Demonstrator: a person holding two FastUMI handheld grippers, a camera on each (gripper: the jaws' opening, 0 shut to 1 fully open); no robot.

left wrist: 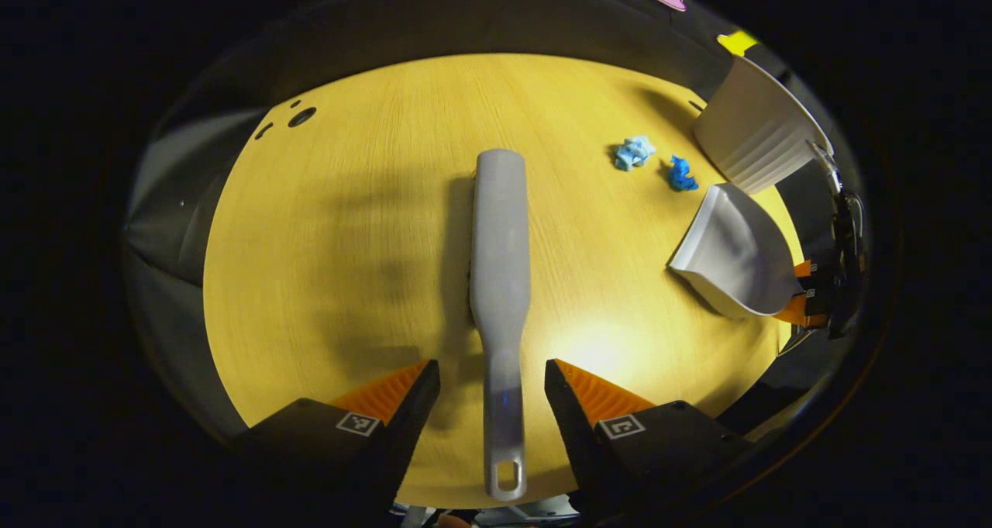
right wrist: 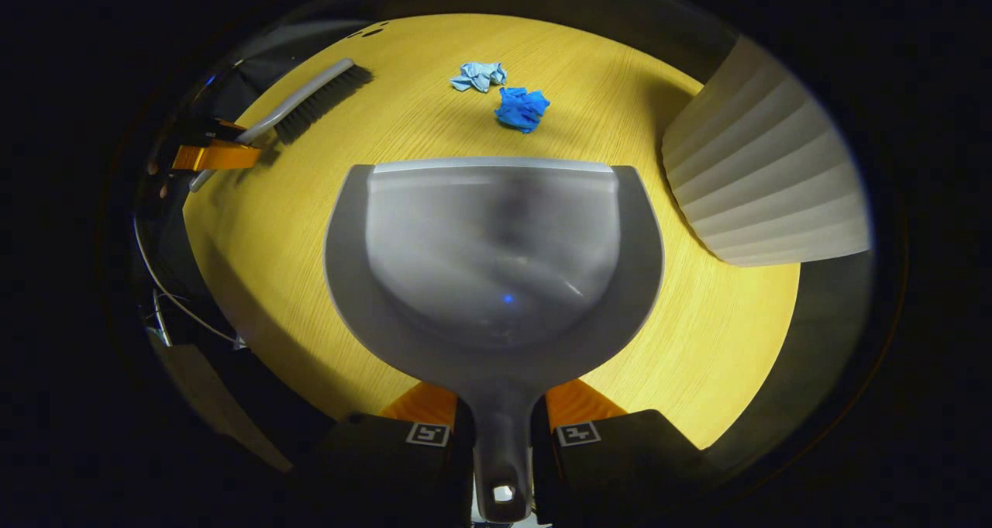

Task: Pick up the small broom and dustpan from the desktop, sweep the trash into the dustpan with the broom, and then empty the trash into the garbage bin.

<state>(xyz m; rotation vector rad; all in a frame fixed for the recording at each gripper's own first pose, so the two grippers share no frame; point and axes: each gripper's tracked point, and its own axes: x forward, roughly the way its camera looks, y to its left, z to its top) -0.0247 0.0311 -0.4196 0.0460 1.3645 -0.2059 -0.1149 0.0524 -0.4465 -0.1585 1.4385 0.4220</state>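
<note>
Fingers [left wrist: 575, 392] of the left gripper [left wrist: 492, 388] are spread wide on either side of the broom [left wrist: 500, 249] handle, untouched on the desk [left wrist: 341, 226] — while the right gripper [right wrist: 501, 427] is clamped on the dustpan [right wrist: 493, 264] handle. Pickup is judged half done; closing on the broom comes next. Two blue paper wads [left wrist: 682, 174] lie near the white bin [left wrist: 756, 136]. No readable writing is seen.

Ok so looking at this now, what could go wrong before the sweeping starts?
1. The left gripper has open jaws either side of the broom handle, which sits nearer one jaw; closing could push it sideways.
2. The two paper scraps look light; a hard sweep may flick them past the dustpan.
3. The garbage bin stands close by the dustpan; swinging could knock it.
</note>
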